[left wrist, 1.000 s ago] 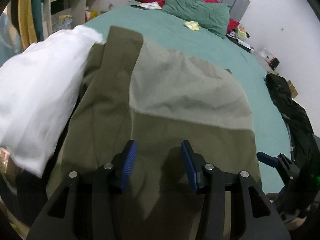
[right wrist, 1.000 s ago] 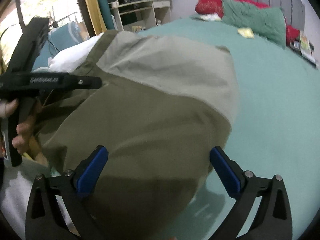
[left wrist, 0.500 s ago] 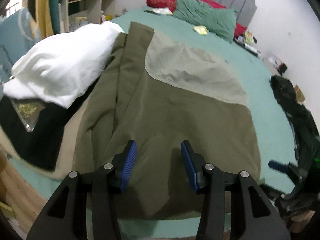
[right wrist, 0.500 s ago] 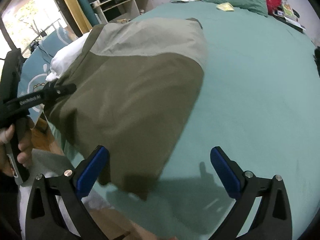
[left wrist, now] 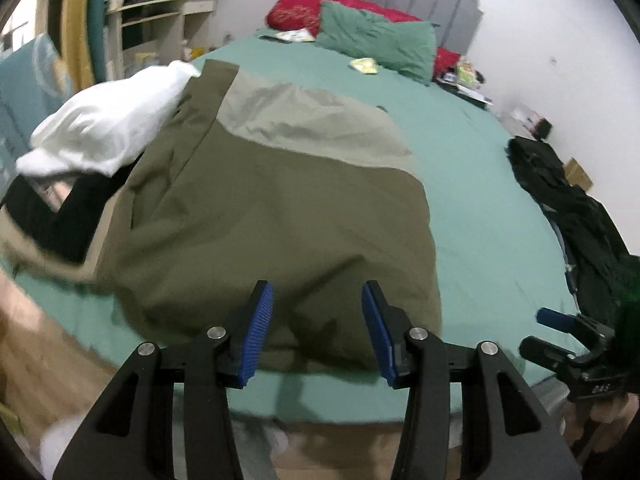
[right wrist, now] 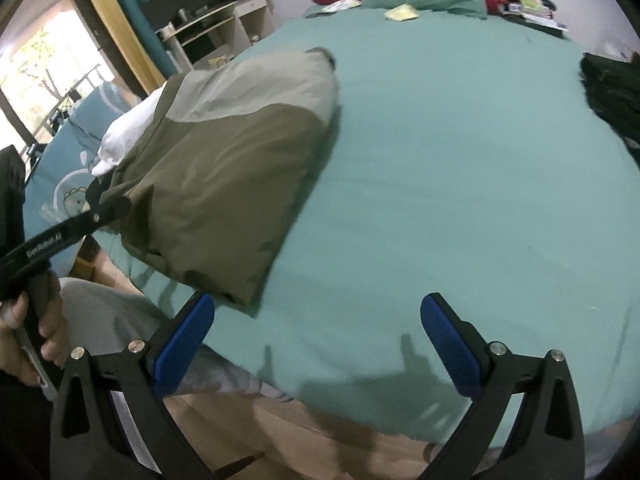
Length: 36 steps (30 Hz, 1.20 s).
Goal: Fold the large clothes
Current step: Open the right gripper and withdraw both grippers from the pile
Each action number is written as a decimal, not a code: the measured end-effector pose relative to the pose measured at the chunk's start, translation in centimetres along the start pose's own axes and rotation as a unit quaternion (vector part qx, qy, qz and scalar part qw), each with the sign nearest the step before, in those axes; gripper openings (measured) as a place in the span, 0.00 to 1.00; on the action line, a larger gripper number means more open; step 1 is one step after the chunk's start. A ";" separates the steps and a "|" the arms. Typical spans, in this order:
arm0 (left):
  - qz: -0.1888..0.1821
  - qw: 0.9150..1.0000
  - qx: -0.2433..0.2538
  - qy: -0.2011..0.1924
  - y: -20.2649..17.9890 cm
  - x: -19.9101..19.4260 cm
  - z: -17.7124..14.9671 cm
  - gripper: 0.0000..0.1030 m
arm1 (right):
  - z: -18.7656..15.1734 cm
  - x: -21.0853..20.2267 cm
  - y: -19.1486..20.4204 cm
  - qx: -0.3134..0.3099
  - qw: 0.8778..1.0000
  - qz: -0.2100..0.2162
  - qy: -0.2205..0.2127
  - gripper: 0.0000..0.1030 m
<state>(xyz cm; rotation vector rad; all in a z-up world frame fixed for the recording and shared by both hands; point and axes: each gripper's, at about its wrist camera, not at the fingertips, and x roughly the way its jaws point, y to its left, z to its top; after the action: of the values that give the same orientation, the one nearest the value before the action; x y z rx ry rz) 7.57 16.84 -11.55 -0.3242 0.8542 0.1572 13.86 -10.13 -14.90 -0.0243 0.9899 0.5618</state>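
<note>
- Olive garment (left wrist: 272, 216) lies folded on the bed (left wrist: 480, 208), near its foot edge.
- Left claw (left wrist: 316, 320) and right claw (right wrist: 316, 344): both open, empty, clear of cloth.
- Judged between folds; next needs an edge regrasped.

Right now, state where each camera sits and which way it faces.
Left wrist: on the left gripper, looking down over the olive garment toward the headboard; its open blue fingers and the right gripper at right show.
Right wrist: on the right gripper, jaws open over the green sheet; the person's hand holds the left gripper at left.
Shared: garment, sheet, green pillow, white bundle.
</note>
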 end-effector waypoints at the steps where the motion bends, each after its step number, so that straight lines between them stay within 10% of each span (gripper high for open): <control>1: -0.002 1.000 -0.005 -0.002 -0.4 -0.3 -0.2 0.48 | -0.3 -0.8 -0.4 -0.002 1.000 -0.014 -0.007 0.99; 20: -0.033 0.992 0.056 -0.110 -12.9 -10.4 0.7 0.60 | -2.2 -15.8 -8.2 0.069 0.987 -0.070 -0.128 0.99; 36: -0.060 0.954 0.119 -0.270 -19.3 -19.6 1.8 0.60 | -0.8 -27.9 -7.6 0.050 0.950 -0.131 -0.281 0.99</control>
<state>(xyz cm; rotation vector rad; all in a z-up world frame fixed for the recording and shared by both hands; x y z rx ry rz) 1.20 -0.87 8.66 -0.0943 0.3037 0.0230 5.04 -29.09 5.13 0.0895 0.4458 0.2468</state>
